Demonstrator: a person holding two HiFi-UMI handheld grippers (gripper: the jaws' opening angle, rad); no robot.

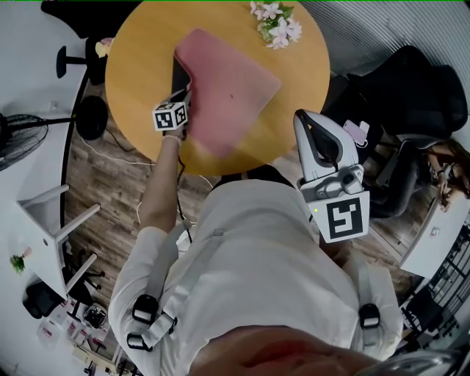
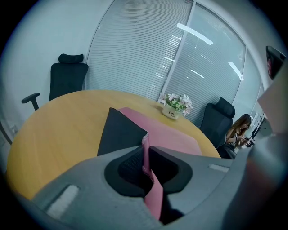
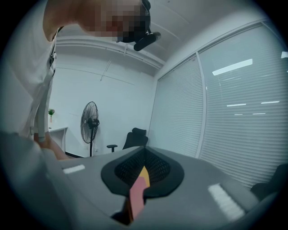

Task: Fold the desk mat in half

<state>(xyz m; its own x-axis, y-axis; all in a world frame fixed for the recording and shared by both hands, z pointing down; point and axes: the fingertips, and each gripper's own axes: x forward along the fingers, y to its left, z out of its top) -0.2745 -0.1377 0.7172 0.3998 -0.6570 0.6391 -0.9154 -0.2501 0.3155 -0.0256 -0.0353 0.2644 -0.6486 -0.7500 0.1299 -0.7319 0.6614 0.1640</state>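
Note:
A pink desk mat (image 1: pixel 229 92) with a black underside lies on the round wooden table (image 1: pixel 139 66). Its left edge is lifted and turned over, so the black underside (image 2: pixel 118 132) shows beside the pink top (image 2: pixel 175 134). My left gripper (image 1: pixel 185 95) is shut on that lifted edge, and the pink strip runs between its pads (image 2: pixel 146 152). My right gripper (image 1: pixel 303 117) is held up near my chest at the table's right edge, away from the mat. Its jaws (image 3: pixel 144 152) are together with nothing in them.
A small pot of flowers (image 1: pixel 276 22) stands at the table's far edge, just beyond the mat (image 2: pixel 173 108). Black office chairs (image 1: pixel 411 103) (image 2: pixel 67 78) ring the table. A standing fan (image 1: pixel 18 139) and a white desk (image 1: pixel 55 228) are at the left. A person sits at the right (image 2: pixel 238 132).

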